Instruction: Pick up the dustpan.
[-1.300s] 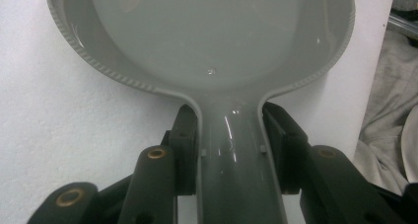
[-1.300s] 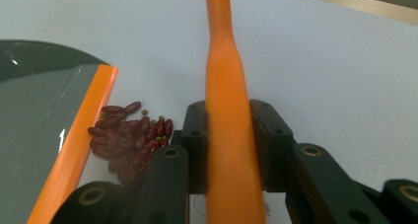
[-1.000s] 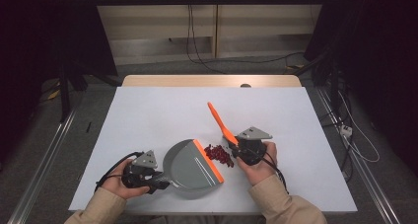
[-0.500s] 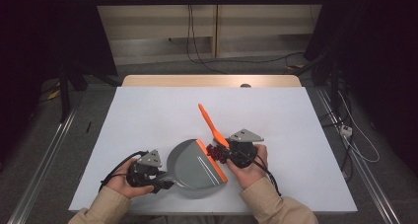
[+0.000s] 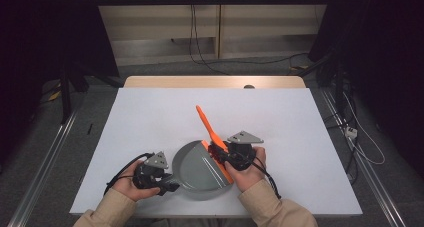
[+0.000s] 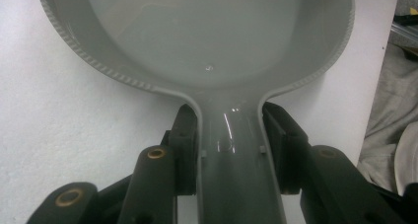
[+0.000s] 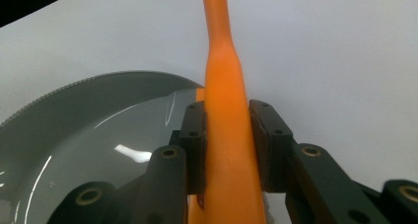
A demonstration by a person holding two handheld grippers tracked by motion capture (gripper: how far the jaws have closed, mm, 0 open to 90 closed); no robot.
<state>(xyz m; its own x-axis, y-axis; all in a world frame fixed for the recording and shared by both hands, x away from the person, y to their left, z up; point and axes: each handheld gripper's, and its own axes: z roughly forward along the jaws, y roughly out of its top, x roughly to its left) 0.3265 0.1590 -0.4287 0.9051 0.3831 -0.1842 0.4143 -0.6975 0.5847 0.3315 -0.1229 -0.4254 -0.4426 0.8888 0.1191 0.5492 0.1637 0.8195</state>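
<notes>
Clamping the grey dustpan (image 5: 199, 167) by its handle, my left gripper (image 5: 161, 178) sits near-left on the white table (image 5: 300, 117); pan interior appears bare. My right gripper (image 5: 231, 154) pinches the orange brush (image 5: 209, 128), handle angled far, over the pan's right edge.

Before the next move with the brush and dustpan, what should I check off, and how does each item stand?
1. Left gripper clamped on the dustpan handle: ok.
2. Right gripper clamped on the brush handle: ok.
3. Brush head at the dustpan's orange lip: ok.
4. Dustpan flat on the table: ok.
5. Crumbs inside the dustpan: cannot tell.
</notes>
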